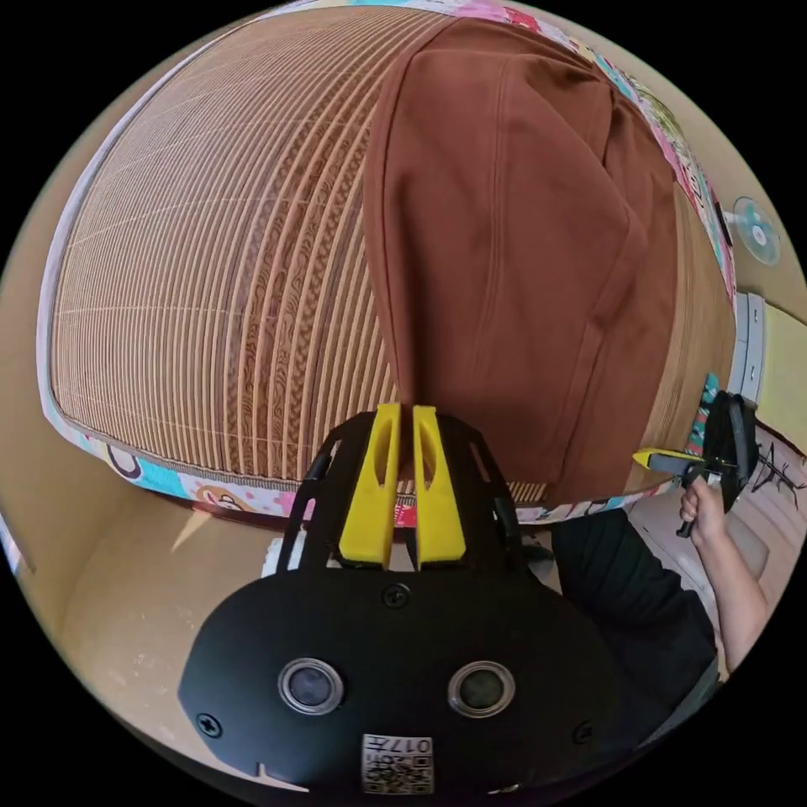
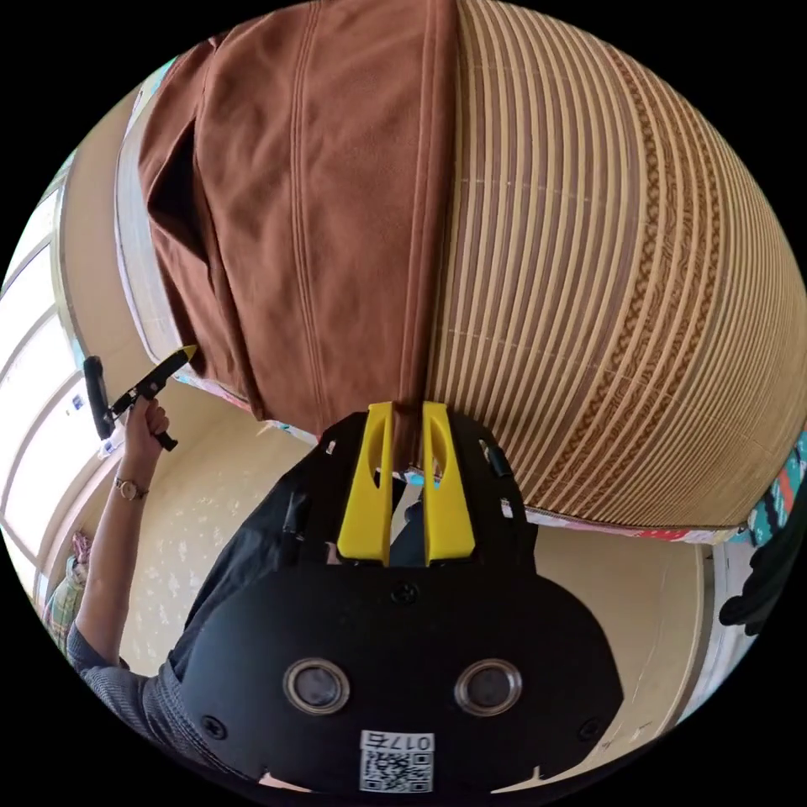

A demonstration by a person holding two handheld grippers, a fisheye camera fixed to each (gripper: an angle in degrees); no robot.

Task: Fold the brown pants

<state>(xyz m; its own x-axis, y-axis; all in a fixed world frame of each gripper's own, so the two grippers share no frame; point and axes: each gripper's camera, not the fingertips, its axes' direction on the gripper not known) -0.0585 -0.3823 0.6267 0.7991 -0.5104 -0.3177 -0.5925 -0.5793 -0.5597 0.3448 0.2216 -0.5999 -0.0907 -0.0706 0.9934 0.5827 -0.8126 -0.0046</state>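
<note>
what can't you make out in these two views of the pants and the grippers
- Left gripper view: the brown pants run past the mat's far edge, so the far end is cut off.
- Left gripper view: the left gripper covers the corner it pinches.
- Right gripper view: the right gripper hides the hem between its jaws.
- Both views: the bamboo mat under the pants is covered.

The pants lie flat on the slatted mat, which lies on a patterned cover. The left gripper sits at the pants' near left corner, the right gripper at the near right corner, each with fabric between its jaws. The person's body stands at the near edge
</note>
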